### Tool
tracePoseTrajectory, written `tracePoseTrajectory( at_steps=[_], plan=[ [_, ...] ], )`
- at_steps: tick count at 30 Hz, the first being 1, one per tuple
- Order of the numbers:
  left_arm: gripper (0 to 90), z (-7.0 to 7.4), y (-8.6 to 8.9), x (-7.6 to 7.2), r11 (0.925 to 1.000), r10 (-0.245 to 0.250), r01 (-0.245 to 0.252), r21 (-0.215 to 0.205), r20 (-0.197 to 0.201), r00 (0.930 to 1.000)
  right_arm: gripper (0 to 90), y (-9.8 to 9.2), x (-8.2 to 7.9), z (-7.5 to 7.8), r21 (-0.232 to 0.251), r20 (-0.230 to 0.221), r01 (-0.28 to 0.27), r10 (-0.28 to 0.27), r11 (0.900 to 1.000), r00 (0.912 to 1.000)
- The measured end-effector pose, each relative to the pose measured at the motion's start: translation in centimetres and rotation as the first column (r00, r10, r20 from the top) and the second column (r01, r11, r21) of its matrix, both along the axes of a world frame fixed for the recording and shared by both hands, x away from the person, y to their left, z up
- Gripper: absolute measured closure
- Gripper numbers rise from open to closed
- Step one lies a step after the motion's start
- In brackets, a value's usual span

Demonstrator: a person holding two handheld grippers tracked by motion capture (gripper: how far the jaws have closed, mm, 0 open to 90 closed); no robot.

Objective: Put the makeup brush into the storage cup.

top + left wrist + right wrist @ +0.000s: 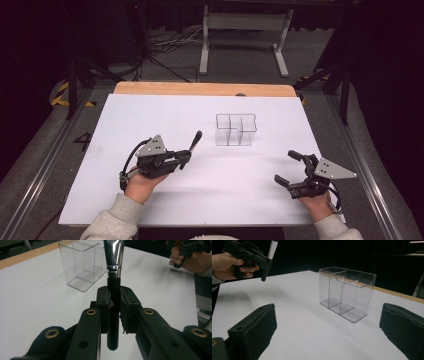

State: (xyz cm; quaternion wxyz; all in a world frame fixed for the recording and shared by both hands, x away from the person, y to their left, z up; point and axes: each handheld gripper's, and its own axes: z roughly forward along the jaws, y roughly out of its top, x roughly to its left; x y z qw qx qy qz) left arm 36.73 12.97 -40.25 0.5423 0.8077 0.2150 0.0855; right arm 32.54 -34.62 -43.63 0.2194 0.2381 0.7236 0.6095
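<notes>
We see the left gripper (184, 159) closed on a makeup brush (113, 290), which it holds by the black handle, a little below the shiny metal ferrule (114, 255). In the left gripper view the two jaws press the handle from both sides, and the rounded handle end hangs free under them. In the high view the brush points up and away from the hand, above the white table sheet (150, 120), near the clear plastic organizer (236, 129) but not touching it.

The right gripper (291, 168) is wide open and holds nothing; it rests low near the right edge of the sheet, apart from the organizer.

We judge the brush to be light and stiff, but the handle is smooth and round, so it can slip or turn between the pads. The handle is the right place to grip; the ferrule looks more slippery, and we cannot see the bristles well.

The organizer has thin transparent walls and three open compartments. It looks light and easy to push or tip, so any contact with its rim should be soft.
</notes>
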Motion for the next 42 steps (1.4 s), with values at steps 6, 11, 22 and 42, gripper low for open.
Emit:
tracePoseTrajectory(
  at_steps=[6, 11, 22, 42],
  plan=[
    [79.0, -0.6, -0.5, -0.1, 0.9972, -0.034, 0.036, -0.065, 0.038, 0.9987, 1.7, 0.0, 0.0, 0.0, -0.002, 0.002, -0.001, 0.001, 1.000, 1.0000],
    [79.0, -1.3, -1.1, -0.1, 0.9899, -0.064, 0.071, -0.123, 0.060, 0.9962, 1.7, 0.1, -0.1, 0.1, -0.004, 0.001, -0.001, 0.001, 1.000, 1.0000],
    [78.9, -2.9, -2.5, -0.3, 0.9747, -0.103, 0.121, -0.188, 0.101, 0.9895, 1.7, 0.5, -0.2, 0.3, -0.027, 0.015, -0.009, 0.009, 1.000, 0.9999],
    [78.9, -2.8, -3.1, -1.0, 0.9660, -0.131, 0.160, -0.203, 0.148, 0.9803, 4.5, 11.1, 2.6, 5.8, 0.029, 0.005, -0.297, 0.297, 0.954, 0.9549]
  ],
)
